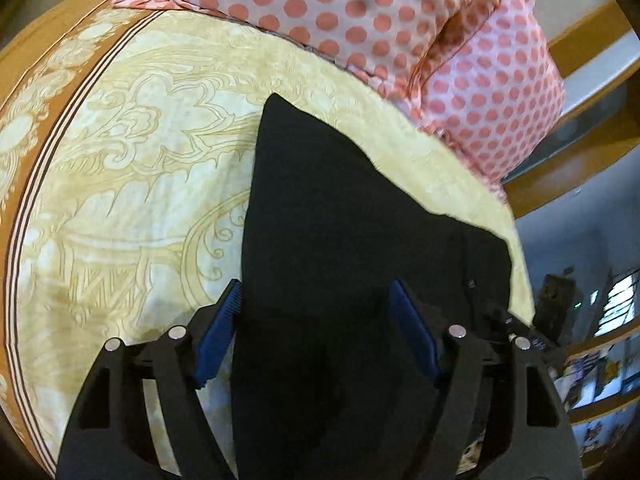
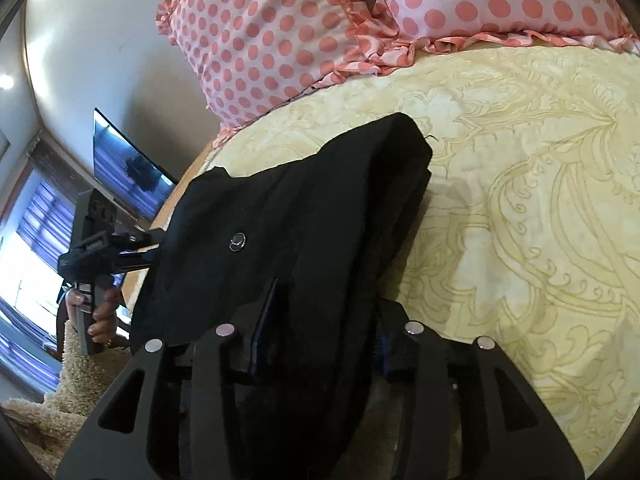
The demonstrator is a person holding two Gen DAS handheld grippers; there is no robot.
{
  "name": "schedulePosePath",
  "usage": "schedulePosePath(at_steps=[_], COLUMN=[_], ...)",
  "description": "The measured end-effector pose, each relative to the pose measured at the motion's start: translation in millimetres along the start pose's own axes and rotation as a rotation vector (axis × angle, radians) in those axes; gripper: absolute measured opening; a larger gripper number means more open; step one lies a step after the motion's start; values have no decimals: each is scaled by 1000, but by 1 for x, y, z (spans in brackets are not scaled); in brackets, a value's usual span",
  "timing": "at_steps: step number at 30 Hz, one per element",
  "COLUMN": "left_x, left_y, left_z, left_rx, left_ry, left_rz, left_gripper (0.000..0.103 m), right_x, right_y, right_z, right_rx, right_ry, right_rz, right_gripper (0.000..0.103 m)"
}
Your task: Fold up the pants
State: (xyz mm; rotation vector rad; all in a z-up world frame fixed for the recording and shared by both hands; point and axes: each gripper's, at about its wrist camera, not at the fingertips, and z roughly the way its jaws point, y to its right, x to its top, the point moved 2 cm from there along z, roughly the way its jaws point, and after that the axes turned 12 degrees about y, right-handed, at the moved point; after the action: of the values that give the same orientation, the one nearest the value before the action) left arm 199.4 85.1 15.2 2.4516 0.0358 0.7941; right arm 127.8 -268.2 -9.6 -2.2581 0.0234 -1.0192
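Note:
The black pants (image 1: 320,216) lie folded in layers on the cream patterned bedspread (image 1: 132,184). In the right wrist view the pants (image 2: 288,216) show a metal waist button (image 2: 237,241) on top. My left gripper (image 1: 316,320) is open, its blue pads (image 1: 224,320) spread wide on either side of the near part of the pants. My right gripper (image 2: 320,320) has its jaws around a thick fold of the black cloth, which fills the gap between them. The left gripper's body (image 2: 96,248) and the hand holding it show at the pants' left edge.
Pink polka-dot pillows (image 1: 360,12) lie at the head of the bed, just beyond the pants; they also show in the right wrist view (image 2: 272,40). A TV screen (image 2: 128,164) and a bright window (image 2: 24,264) are off the bed's left side. A wooden frame (image 1: 580,148) is at right.

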Motion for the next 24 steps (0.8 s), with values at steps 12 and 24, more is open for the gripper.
schedulePosePath(at_steps=[12,24], left_x=[1,37], left_y=[19,52], left_z=[-3,-7], left_rx=[26,-2], left_ry=[-2,133], left_rz=[104,141], left_gripper=[11,10], right_x=[-2,52], right_y=[-11,-23], right_z=[-4,1], right_rx=[53,9], right_ry=[34,85], right_rz=[-44,-124], right_gripper=[20,18])
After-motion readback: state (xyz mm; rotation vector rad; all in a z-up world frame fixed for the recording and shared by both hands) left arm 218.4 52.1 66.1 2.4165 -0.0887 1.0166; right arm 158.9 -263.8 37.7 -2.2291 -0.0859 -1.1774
